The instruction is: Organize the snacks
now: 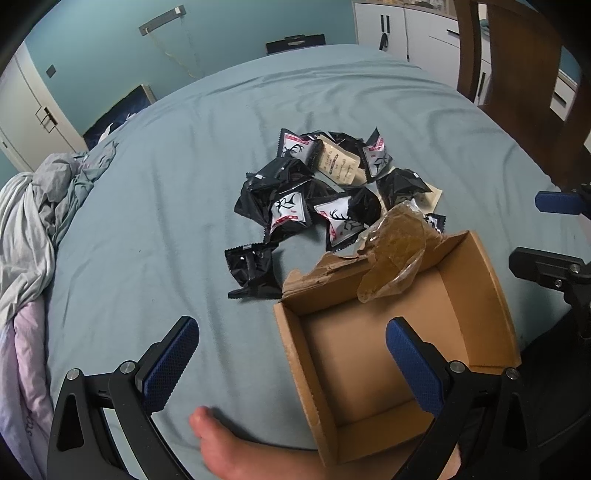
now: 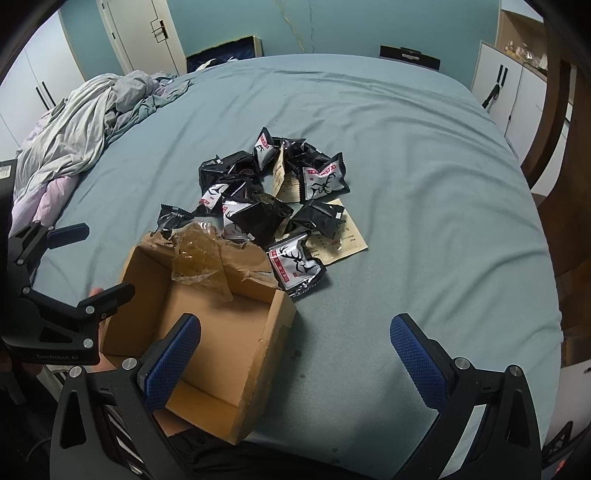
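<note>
Both the left hand-held gripper (image 1: 291,363) and right hand-held gripper (image 2: 295,360) hang open, empty, above the open brown cardboard box (image 1: 480,266) beside black-and-silver foil snack packets (image 1: 291,214) on the blue-sheeted bed (image 1: 166,221)

Blue-green bedsheet (image 2: 406,184) fills both views, wrinkled. Crumpled grey and pink bedding (image 2: 74,136) heaped at 10 o'clock in right wrist view, 9 o'clock in left. White wardrobe doors (image 2: 136,33) at 11 o'clock, white cabinets (image 1: 402,29) at 1 o'clock. Wooden chair (image 1: 517,74) at 2 o'clock. Bare foot (image 1: 221,446) at 6 o'clock on the sheet.
</note>
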Action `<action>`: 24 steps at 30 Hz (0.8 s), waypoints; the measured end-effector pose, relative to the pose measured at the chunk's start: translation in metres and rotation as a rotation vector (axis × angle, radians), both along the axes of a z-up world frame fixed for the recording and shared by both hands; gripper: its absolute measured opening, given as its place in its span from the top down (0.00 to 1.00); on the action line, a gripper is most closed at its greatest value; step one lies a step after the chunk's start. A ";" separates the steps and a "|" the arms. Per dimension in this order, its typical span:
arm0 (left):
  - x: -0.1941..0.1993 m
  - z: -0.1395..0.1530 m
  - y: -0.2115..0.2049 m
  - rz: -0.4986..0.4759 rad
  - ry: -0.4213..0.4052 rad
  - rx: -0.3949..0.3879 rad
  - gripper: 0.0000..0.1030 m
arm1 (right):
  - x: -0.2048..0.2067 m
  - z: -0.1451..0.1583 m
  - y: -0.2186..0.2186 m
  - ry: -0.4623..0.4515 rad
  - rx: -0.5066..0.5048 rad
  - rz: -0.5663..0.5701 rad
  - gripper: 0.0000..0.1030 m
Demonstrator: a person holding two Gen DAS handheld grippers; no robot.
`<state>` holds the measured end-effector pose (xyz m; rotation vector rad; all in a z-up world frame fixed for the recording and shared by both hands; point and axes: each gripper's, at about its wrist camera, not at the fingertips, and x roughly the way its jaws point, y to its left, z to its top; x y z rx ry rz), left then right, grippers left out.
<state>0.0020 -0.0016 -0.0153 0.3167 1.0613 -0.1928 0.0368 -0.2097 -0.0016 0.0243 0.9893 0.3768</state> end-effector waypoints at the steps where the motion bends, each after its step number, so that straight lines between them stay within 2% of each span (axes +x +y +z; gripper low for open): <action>1: 0.000 0.000 0.000 -0.001 -0.001 -0.002 0.00 | 0.001 0.000 0.000 0.004 0.004 0.000 0.00; 9: 0.000 0.002 0.001 0.002 0.004 -0.013 0.00 | 0.012 -0.004 0.000 0.038 0.034 0.003 0.00; 16: 0.000 0.002 -0.001 -0.005 0.005 -0.011 0.00 | 0.033 -0.010 -0.010 0.082 0.070 -0.038 0.00; 24: 0.000 0.003 -0.002 -0.007 0.007 -0.014 0.00 | 0.059 -0.022 -0.008 0.123 0.033 -0.061 0.00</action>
